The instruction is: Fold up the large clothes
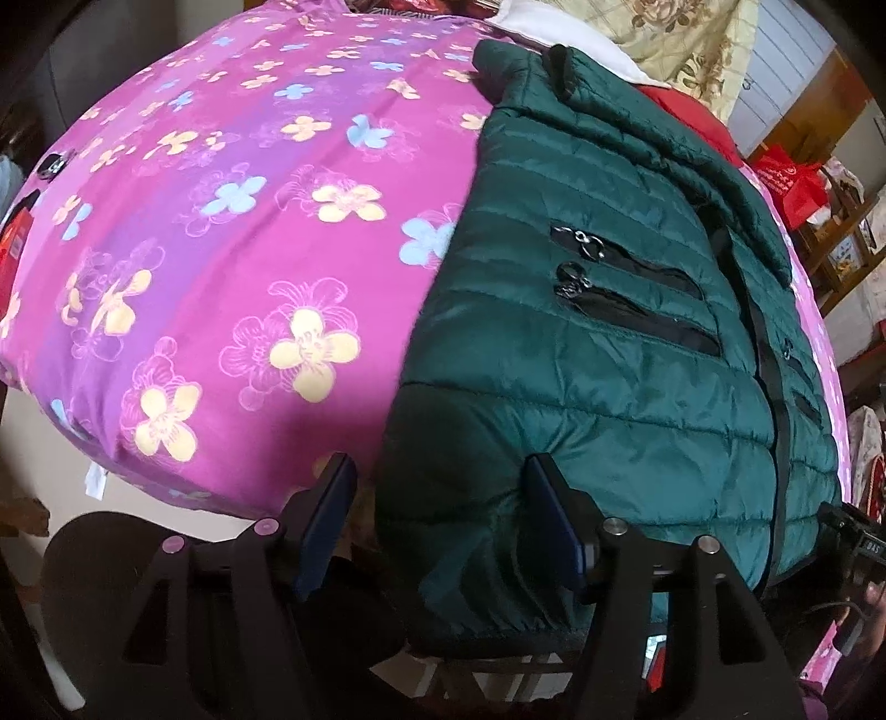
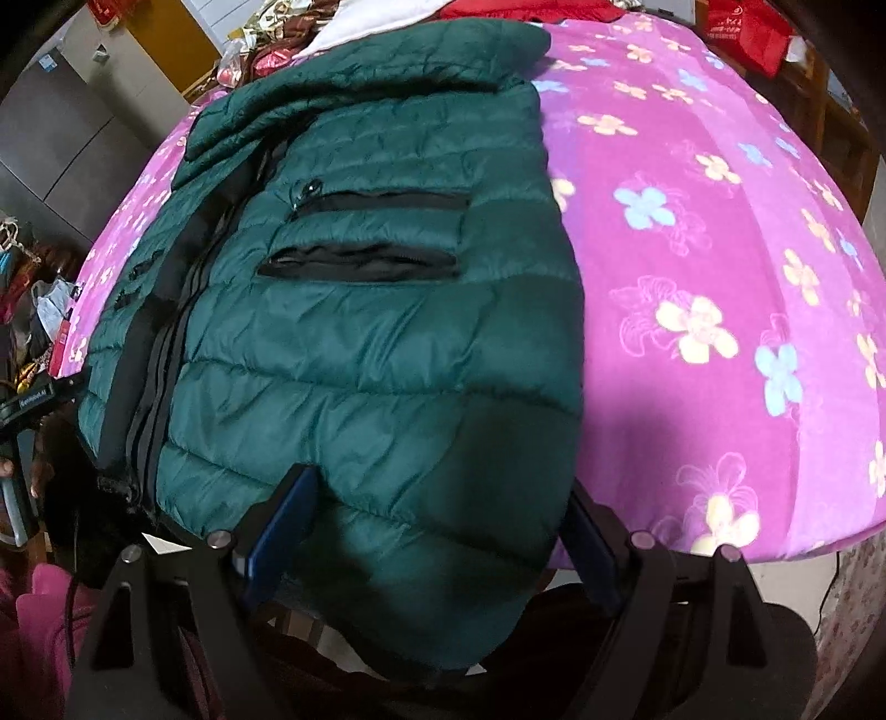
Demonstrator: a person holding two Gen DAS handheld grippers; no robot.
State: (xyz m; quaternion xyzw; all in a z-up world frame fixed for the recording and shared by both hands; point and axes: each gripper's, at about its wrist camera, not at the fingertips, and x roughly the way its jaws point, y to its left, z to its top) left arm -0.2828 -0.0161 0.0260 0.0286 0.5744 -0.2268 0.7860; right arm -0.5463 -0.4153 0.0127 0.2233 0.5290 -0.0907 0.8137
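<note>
Nearest the left wrist camera, the left gripper point(image 1: 440, 487) stands with its two blue-padded fingers wide apart at the near edge of the bed. The hem corner of the green puffer jacket point(image 1: 598, 354) lies in the gap between them, but neither finger presses on it. In the right wrist view the right gripper point(image 2: 443, 509) is likewise spread wide, its fingers straddling the jacket's point(image 2: 365, 332) lower hem on the other side; nothing is pinched there either.

The jacket lies flat, front up, on a pink and purple bedsheet point(image 1: 221, 249) printed with yellow and blue flowers, which covers the whole bed point(image 2: 720, 277). Its hem hangs slightly over the near edge. Two black zip pockets point(image 1: 631, 293) sit one above the other on the chest panel, and a dark zipper strip point(image 2: 160, 354) runs down the middle of the front.

Beyond the collar, at the far end of the bed, lie a white cloth point(image 1: 581, 33), something red point(image 1: 698, 122) and a cream floral fabric point(image 1: 681, 44). A red bag point(image 1: 792, 183) rests beside wooden shelving at the room's edge. Grey cabinet doors point(image 2: 72, 122) stand on the other side, with cluttered clothes below them.
</note>
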